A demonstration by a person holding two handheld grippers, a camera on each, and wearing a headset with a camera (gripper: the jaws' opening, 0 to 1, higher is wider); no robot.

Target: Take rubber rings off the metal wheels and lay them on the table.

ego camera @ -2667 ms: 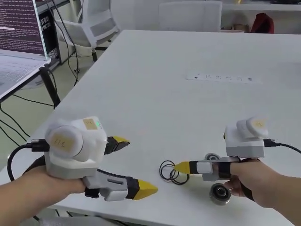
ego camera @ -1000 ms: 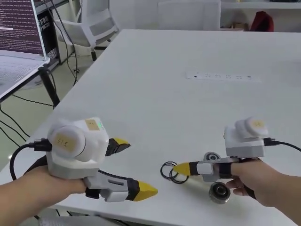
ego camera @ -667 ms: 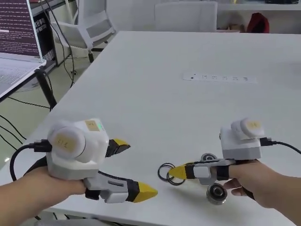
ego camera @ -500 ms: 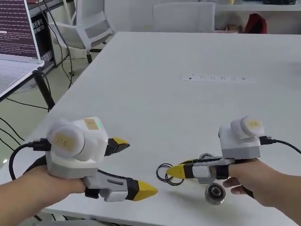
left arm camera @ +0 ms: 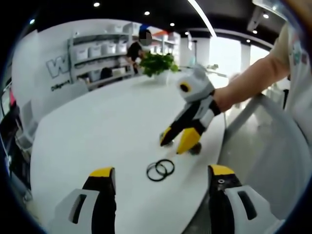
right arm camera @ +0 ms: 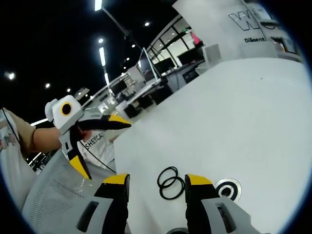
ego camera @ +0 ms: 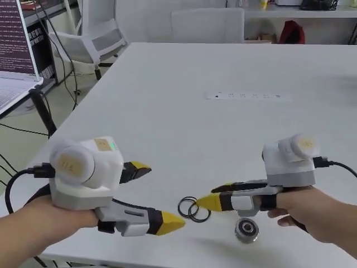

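A few thin black rubber rings [ego camera: 192,209] lie overlapping on the white table [ego camera: 184,111], close to its front edge. My right gripper [ego camera: 211,195] hovers just right of them, open, with nothing between its yellow-tipped jaws. A metal wheel [ego camera: 246,229] lies flat on the table under that hand. My left gripper [ego camera: 156,195] is held left of the rings, wide open and empty. In the left gripper view the rings [left arm camera: 161,169] lie ahead, with the right gripper [left arm camera: 176,139] behind them. The right gripper view shows the rings [right arm camera: 170,183], a wheel [right arm camera: 228,186] and the left gripper [right arm camera: 102,146].
A white power strip [ego camera: 248,96] lies further back on the table. White chairs [ego camera: 206,25] stand at the far end. A screen on a stand [ego camera: 14,44] is off the table's left side. The table's front edge runs just below both hands.
The right gripper's jaws have parted slightly and it has lifted a little beside the rings. The second wheel behind it is now hidden. The left gripper has stayed put; the head camera has shifted.
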